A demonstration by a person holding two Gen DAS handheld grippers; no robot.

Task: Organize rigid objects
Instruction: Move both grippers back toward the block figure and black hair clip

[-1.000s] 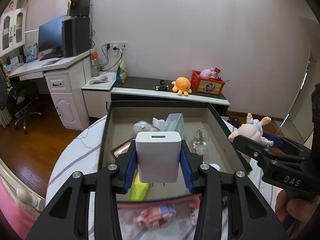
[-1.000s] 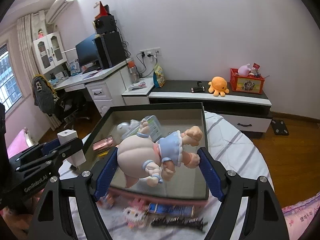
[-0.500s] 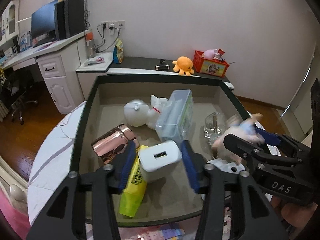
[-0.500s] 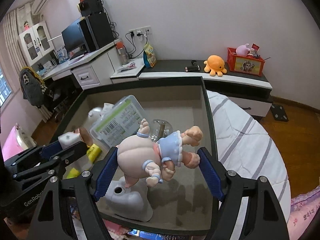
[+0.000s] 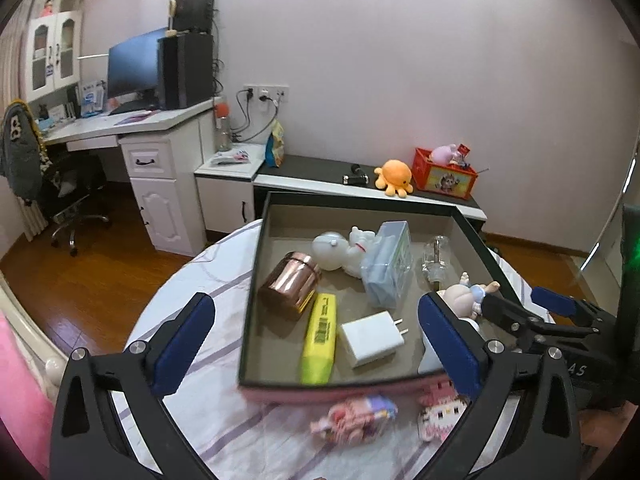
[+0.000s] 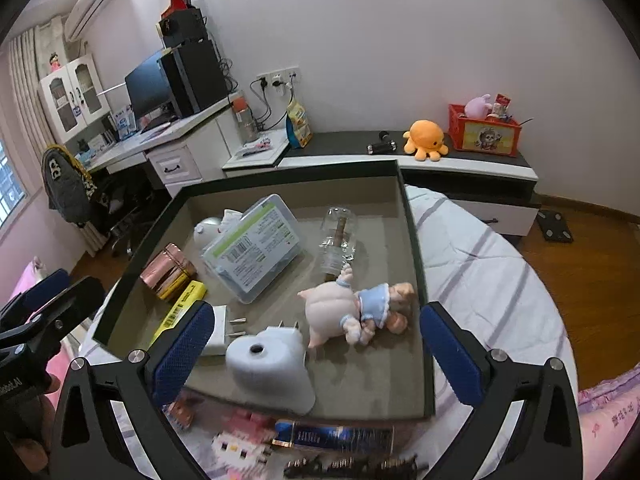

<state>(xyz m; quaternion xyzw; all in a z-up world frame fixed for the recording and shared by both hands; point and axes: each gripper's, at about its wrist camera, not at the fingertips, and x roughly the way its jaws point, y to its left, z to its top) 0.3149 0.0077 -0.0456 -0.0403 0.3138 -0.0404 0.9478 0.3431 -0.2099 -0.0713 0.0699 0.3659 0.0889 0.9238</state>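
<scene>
Both tools empty, jaws wide: left tool (image 5: pixel 316 332), right tool (image 6: pixel 316 340). Charger (image 5: pixel 372 338) and doll (image 6: pixel 352 312) lay in the box (image 6: pixel 416 240). Remaining: pixel toy (image 5: pixel 442 414) on the bed at 5 o'clock from left tool, pink figure (image 5: pixel 356 420) at 6, long axis crosswise. Left nearer, I judged.

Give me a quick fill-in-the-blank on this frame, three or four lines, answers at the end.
1. The white charger lies in the box, right beside the ____ highlighter.
2. The doll lies in the box, held by ____ gripper.
3. Both the left gripper and the right gripper are ____.
4. The plush on the far shelf is an orange ____.

Answers: yellow; neither; open; octopus
</scene>
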